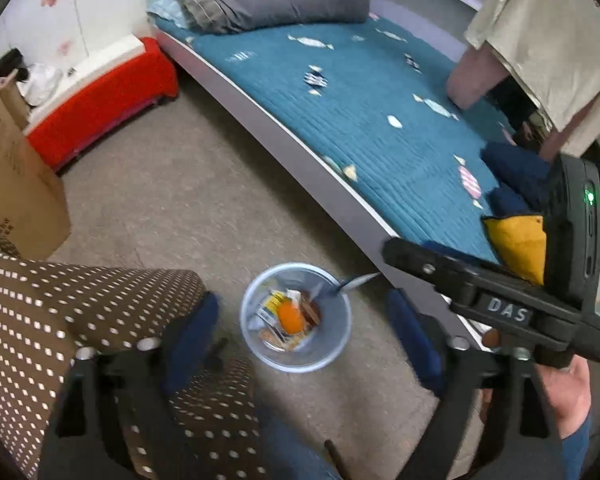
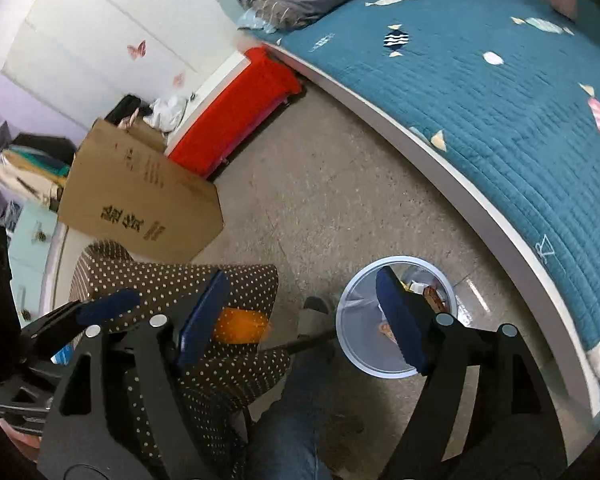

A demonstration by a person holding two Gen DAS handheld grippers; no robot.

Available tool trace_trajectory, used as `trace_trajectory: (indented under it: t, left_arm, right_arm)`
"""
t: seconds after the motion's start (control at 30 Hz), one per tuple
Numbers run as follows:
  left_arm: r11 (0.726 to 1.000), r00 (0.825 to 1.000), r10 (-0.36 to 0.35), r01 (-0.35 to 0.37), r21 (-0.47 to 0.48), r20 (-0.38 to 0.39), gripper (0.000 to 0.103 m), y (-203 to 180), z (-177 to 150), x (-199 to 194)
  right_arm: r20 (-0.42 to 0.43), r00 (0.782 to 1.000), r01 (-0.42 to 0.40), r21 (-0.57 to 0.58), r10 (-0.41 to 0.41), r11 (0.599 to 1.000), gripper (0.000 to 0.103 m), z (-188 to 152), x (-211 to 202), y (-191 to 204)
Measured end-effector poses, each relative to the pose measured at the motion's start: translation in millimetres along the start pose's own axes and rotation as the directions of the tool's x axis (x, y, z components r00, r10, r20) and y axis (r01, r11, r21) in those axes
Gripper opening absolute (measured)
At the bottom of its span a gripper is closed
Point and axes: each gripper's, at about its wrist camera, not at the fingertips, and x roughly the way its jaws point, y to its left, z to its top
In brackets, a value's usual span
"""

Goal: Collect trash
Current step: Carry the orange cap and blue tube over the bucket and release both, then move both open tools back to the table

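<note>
Although the pale blue bin (image 1: 296,316) on the floor (image 1: 188,184) beside the bed (image 1: 380,120) already held several pieces of trash, the collecting looked unfinished. Seen from the left wrist, the bin's contents included an orange piece (image 1: 291,317), a yellow-and-white wrapper (image 1: 274,306) and some brown scraps, with a thin silvery strip (image 1: 354,282) leaning over the rim on the bed side. That much of the job appeared done.

The left gripper (image 1: 304,338) hung above the bin with its jaws spread wide and nothing between them, so it may have just let go of something, though that was only a guess. The right gripper (image 2: 304,320) was likewise wide open and held nothing; one of its fingers (image 2: 400,320) crossed in front of the bin in its own view.

What seemed left was an orange item (image 2: 240,326) resting on the brown dotted cushion (image 2: 228,364), just beside the right gripper's other finger and apart from the bin. Blur made it hard to tell whether it was a peel, a wrapper or something else, but by its colour it resembled the piece already binned. Judging by that, the likely remaining step was to pick it up and carry it across to the bin. No other loose trash was clearly visible on the floor or the bed cover.
</note>
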Motion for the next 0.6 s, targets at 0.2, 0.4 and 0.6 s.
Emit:
trace_trajectory:
  t: [0.2,0.4,0.6]
  left_arm:
    - [0.999,0.999,0.025,-0.024,-0.028,0.035,0.087,7.9,-2.0,-12.6]
    - [0.995,0.987,0.101,-0.098,-0.031,0.123,0.090,6.2,-12.4,-51.3]
    - [0.991,0.960,0.135,-0.125,-0.055,0.246,0.093,7.5,-26.1,-105.6]
  right_arm:
    - [0.026,0.999,0.044,0.016,-0.045,0.999,0.095,-3.6,-15.8,-5.6]
    - [0.066,0.996,0.062,0.007,-0.063,0.998,0.097,-14.3,-39.1,9.0]
    - [0.123,0.991,0.059,-0.036,-0.054,0.998,0.097,-21.3,-69.5,46.8]
